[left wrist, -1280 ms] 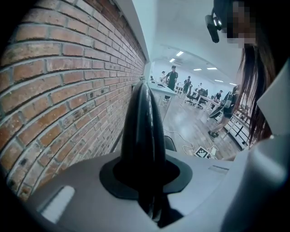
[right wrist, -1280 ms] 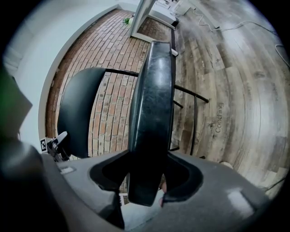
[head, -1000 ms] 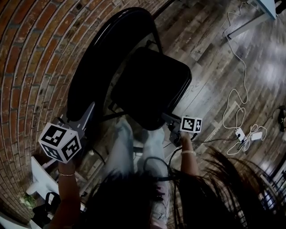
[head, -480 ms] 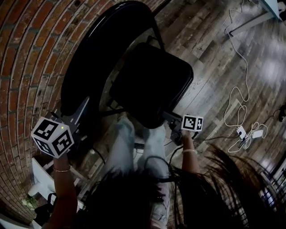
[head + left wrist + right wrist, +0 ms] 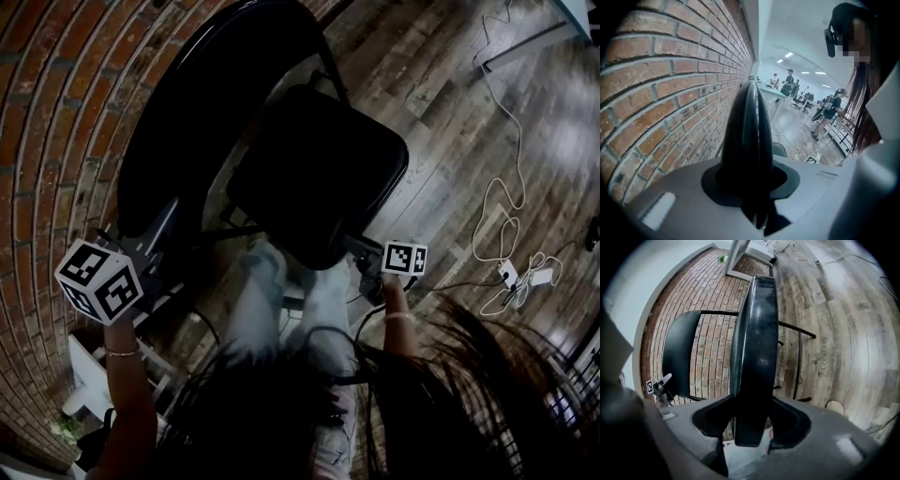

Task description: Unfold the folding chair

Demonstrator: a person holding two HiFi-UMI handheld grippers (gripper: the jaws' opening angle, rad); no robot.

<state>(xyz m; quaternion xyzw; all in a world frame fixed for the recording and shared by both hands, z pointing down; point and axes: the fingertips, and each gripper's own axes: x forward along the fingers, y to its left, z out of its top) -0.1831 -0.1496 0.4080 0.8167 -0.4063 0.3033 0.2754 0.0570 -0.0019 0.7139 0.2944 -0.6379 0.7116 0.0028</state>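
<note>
A: Biggest first?
B: Rough red brick wall (image 5: 56, 112) on the left, and a worn wood-plank floor (image 5: 469, 122) on the right.
A: Chair?
B: The black folding chair (image 5: 281, 187) stood by the wall. It had a glossy curved backrest (image 5: 197, 122) and a rounded-square seat (image 5: 319, 178) swung out from it.
A: Tools?
B: The left gripper (image 5: 167, 220) pinched the backrest's edge, though its jaws had just been opening. The right gripper (image 5: 354, 248) was clamped on the seat's front edge.
A: Small stuff?
B: White cables (image 5: 497, 216) looped on the floor.

brick wall (image 5: 56, 112) | wood plank floor (image 5: 441, 84) | white cables (image 5: 517, 159) (looped, near an adapter (image 5: 506, 276))
</note>
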